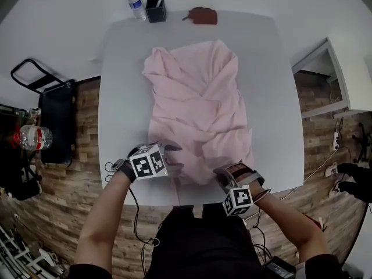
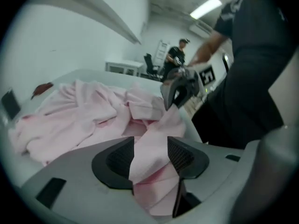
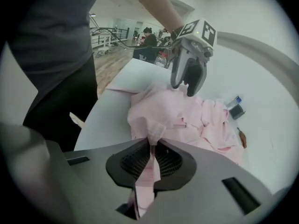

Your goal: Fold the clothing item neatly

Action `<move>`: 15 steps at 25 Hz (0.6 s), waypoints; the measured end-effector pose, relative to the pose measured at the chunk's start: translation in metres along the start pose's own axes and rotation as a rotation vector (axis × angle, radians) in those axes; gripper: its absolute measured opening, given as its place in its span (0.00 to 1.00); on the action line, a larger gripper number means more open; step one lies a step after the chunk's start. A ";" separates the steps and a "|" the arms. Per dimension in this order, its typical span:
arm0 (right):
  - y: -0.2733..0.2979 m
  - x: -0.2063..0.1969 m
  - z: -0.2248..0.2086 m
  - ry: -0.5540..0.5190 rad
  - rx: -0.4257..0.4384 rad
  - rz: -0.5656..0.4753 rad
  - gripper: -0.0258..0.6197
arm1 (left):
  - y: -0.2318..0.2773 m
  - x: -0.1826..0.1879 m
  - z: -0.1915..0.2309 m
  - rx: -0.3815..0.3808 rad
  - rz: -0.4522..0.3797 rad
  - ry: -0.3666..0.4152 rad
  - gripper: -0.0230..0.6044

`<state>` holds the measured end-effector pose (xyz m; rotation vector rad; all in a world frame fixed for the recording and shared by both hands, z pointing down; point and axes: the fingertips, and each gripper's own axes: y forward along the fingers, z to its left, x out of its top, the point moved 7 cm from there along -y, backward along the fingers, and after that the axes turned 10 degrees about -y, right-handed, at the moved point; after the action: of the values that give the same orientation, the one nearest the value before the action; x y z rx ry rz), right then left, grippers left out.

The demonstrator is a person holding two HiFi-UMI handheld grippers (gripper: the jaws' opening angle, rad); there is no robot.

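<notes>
A pink garment (image 1: pixel 197 97) lies crumpled along the middle of the white table (image 1: pixel 122 97). Both grippers sit at its near edge. My left gripper (image 1: pixel 174 158) is at the near left corner; in the left gripper view its jaws (image 2: pixel 150 160) stand apart with a loose strip of the pink cloth (image 2: pixel 84 115) lying between them, so it is open. My right gripper (image 1: pixel 224 176) is at the near right corner. In the right gripper view its jaws (image 3: pixel 153 157) are pinched together on a thin fold of the garment (image 3: pixel 187 115). Each gripper shows in the other's view: the left gripper (image 3: pixel 187 80) and the right gripper (image 2: pixel 180 90).
At the table's far edge stand a water bottle (image 1: pixel 136 6), a black pen holder (image 1: pixel 156 9) and a dark red item (image 1: pixel 202 15). A black cart (image 1: pixel 55 121) stands left of the table and a white cabinet (image 1: pixel 331 80) to its right. People are in the room behind.
</notes>
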<state>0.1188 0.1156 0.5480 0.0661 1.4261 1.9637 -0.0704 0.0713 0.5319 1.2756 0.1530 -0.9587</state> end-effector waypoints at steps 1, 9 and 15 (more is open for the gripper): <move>-0.002 -0.001 -0.009 0.032 0.001 -0.004 0.10 | 0.009 0.001 0.002 -0.012 0.067 0.068 0.37; -0.007 -0.018 -0.106 0.151 -0.035 -0.083 0.10 | 0.041 -0.017 0.041 0.033 0.335 0.219 0.46; 0.012 -0.038 -0.147 0.169 -0.004 -0.020 0.10 | 0.023 -0.016 0.069 0.218 0.362 0.139 0.09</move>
<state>0.0797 -0.0274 0.5134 -0.1184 1.5233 1.9948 -0.0923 0.0208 0.5815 1.5093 -0.0762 -0.5864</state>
